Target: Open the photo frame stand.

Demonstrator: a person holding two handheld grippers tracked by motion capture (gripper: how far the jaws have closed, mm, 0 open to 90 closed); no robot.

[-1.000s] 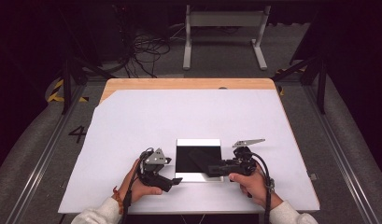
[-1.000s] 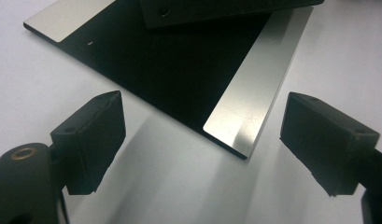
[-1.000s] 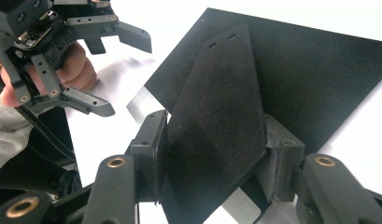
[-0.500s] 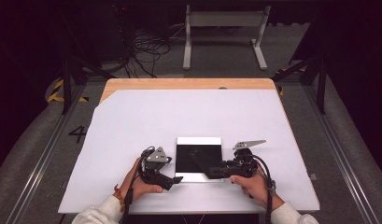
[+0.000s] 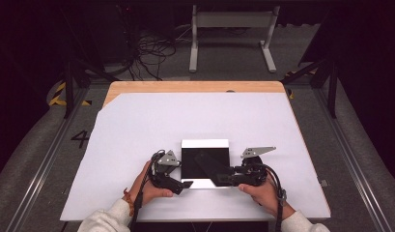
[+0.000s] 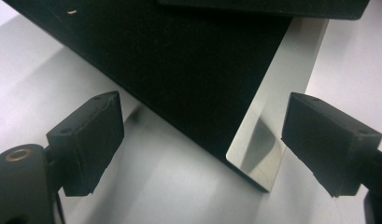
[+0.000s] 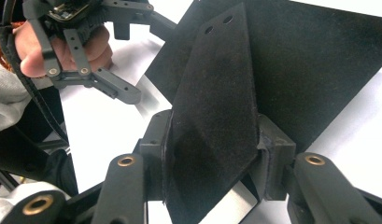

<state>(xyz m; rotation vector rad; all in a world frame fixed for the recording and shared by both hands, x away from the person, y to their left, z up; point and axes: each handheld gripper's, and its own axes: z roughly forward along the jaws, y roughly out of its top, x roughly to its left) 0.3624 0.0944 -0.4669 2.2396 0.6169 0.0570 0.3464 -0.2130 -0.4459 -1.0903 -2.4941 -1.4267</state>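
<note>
Right hand-held gripper (image 7: 212, 154) pinches a black flap (image 7: 216, 107).
Your jaws have just been closing on it, above the black square (image 5: 204, 162) on the desk (image 5: 137, 125); your left hand-held gripper (image 6: 202, 144) stands open at that square's near-left corner.

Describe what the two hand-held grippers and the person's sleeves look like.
Both are black linkage frames with brass-coloured pivots and blocky black pads. The left hand-held gripper and right hand-held gripper each carry a grey three-cornered plate and trail a black cable. The sleeves are light grey; a reddish-brown bracelet circles the left wrist.
</note>
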